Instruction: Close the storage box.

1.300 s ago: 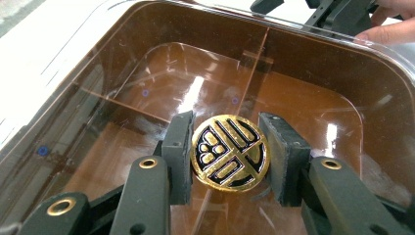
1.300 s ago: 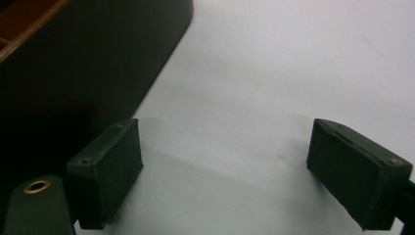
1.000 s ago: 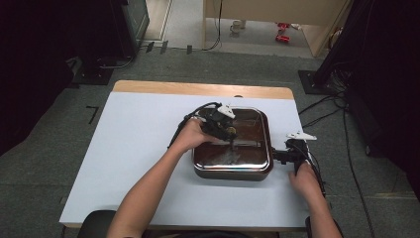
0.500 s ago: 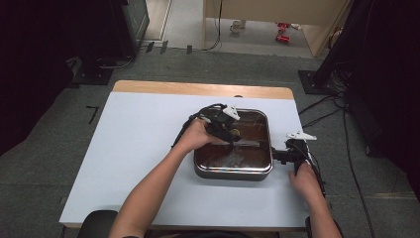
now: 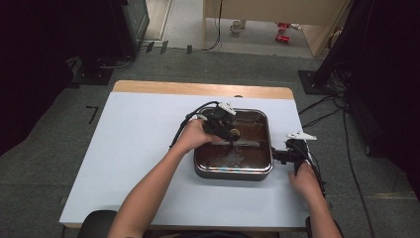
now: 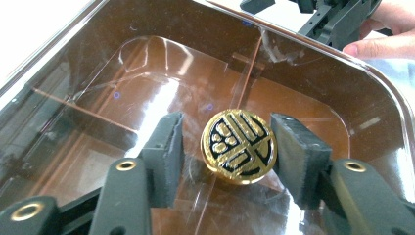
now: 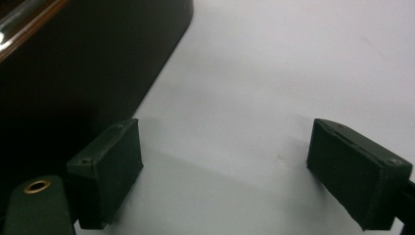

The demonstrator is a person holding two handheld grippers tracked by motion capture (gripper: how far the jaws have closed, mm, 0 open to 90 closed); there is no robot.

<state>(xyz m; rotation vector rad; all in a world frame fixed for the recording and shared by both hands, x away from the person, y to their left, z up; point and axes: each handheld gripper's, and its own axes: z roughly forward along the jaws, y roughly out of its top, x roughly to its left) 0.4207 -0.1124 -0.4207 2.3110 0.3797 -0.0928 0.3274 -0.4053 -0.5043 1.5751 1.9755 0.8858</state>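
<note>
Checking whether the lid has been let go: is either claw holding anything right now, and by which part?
Nothing is held. The left claw has just been opening; its pads flank the gold knob of the glass lid without touching. The right claw is open over the table.

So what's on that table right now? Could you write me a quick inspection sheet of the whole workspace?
Surface: pale table with a wooden strip along its far edge.
Job's things: square pan with a clear glass lid; gold and black knob on the lid.
Clutter: nothing seen.
Grippers: left gripper has just been opening, its pads either side of the knob with gaps; right gripper is open over the table beside the pan.
Cables: black cable trails from the left gripper.
Surroundings: grey carpet, cables on the floor, red cans farther off.
</note>
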